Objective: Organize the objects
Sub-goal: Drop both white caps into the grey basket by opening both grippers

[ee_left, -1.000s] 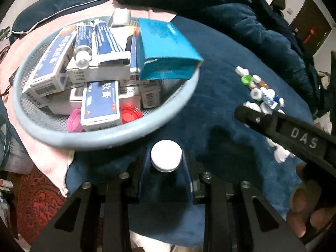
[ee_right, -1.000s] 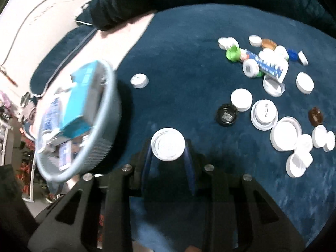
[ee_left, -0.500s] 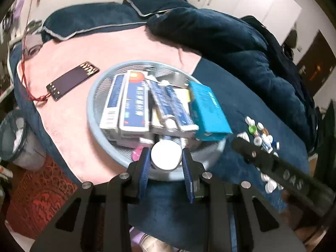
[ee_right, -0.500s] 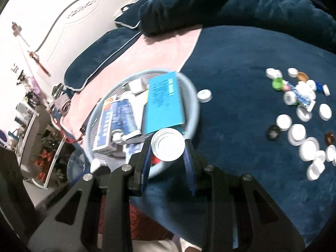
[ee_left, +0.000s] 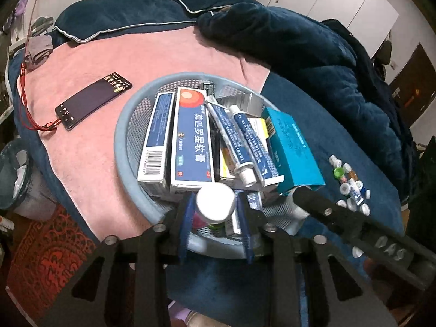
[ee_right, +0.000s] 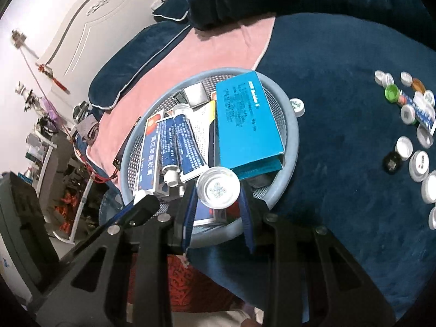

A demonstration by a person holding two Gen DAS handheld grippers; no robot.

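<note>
Here, view by view:

Left wrist, fingers: the left gripper (ee_left: 215,212) points steeply down and its jaws are opening; a white cap (ee_left: 215,203) sits between the blue fingers (ee_left: 186,218), a sliver of gap showing on either side.
Left wrist, cap and basket: the cap hangs directly over the near inside edge of the basket (ee_left: 124,125), above the boxes (ee_left: 190,141) and tubes (ee_left: 245,141) piled there. Straight down is the way in.
Left wrist, other arm: the right tool's black finger reaches in from the right, its tip just beside the basket's near right side.

Right wrist, fingers: the right gripper (ee_right: 218,204) has jaws opening too, with a clear-topped cap (ee_right: 218,187) between the fingers (ee_right: 189,212) and barely clamped.
Right wrist, cap and basket: this cap lies over the basket's (ee_right: 293,136) near inner edge, below the teal box (ee_right: 245,120).
Right wrist, what remains: loose caps (ee_right: 408,141) stay on the blue blanket (ee_right: 340,136), well apart to the right, so the right hand looks nearer for the next one.
</note>
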